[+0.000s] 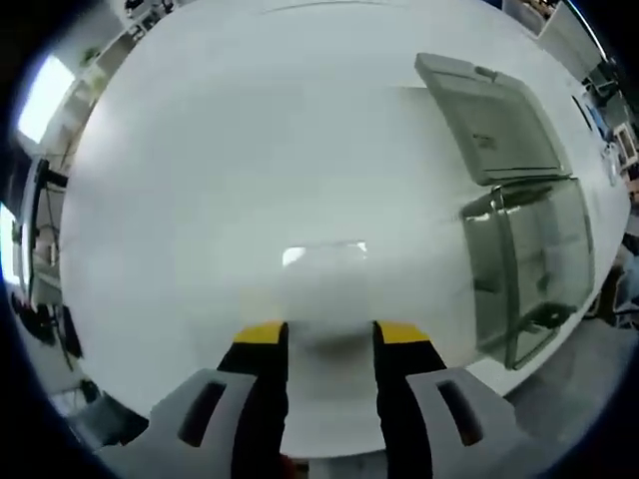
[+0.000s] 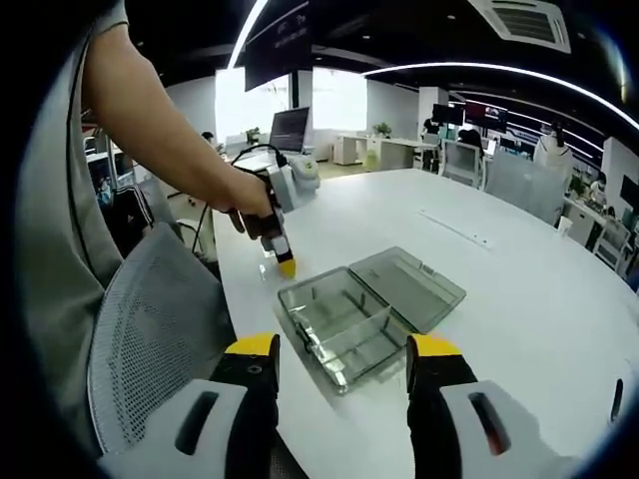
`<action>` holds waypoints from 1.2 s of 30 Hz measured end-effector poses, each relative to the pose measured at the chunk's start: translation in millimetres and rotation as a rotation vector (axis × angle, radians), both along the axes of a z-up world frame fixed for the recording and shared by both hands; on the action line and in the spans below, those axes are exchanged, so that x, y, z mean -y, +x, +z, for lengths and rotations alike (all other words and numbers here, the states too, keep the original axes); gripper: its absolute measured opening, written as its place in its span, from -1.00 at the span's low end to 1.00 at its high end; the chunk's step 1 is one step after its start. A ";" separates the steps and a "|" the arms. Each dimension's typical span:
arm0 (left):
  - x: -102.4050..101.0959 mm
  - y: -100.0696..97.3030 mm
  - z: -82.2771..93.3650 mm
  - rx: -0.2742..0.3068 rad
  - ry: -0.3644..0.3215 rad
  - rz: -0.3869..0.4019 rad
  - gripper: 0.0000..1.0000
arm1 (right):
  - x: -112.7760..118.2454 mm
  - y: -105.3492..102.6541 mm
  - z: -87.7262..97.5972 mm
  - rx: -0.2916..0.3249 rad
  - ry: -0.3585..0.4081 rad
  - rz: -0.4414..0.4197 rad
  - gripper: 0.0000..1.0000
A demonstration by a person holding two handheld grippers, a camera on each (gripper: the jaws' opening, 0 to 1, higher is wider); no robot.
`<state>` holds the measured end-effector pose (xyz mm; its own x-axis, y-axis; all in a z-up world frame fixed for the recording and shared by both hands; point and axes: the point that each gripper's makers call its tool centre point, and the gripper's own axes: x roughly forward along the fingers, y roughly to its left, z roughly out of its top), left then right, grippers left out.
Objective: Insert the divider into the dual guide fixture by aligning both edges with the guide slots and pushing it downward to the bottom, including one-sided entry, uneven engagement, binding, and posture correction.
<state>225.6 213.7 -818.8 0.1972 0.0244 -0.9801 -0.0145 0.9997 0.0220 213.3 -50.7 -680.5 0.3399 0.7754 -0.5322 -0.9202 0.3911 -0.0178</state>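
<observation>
White table point(image 2: 519, 299) spreads wide, with the clear plastic fixture box point(image 2: 339, 324) near its edge and its hinged lid point(image 2: 409, 287) lying flat alongside. The person's arm reaches down, hand point(image 2: 250, 210) tipping the left gripper point(image 2: 285, 261) to the tabletop beside the box, pinching a pale, blurred divider point(image 1: 324, 289). Right gripper point(image 2: 339, 364) hovers above the box, jaws apart, empty.

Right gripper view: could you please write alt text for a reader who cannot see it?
An open clear plastic box with its lid laid flat sits on a white table, just beyond the open right gripper. Behind it, a person's hand points the left gripper down at the table beside the box.
</observation>
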 end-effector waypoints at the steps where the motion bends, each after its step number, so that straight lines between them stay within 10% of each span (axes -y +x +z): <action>1: 0.3 -0.5 0.4 0.000 -0.001 -0.005 -0.39 | 0.1 0.0 0.0 0.001 -0.001 0.000 -0.05; 20: -3.4 -2.4 4.2 0.022 -0.048 -0.039 -0.43 | -1.2 1.0 1.2 0.004 -0.007 0.006 -0.05; 36: 15.3 -2.1 25.2 0.106 -0.224 -0.042 -0.44 | -0.5 3.0 0.9 -0.005 -0.010 0.010 -0.05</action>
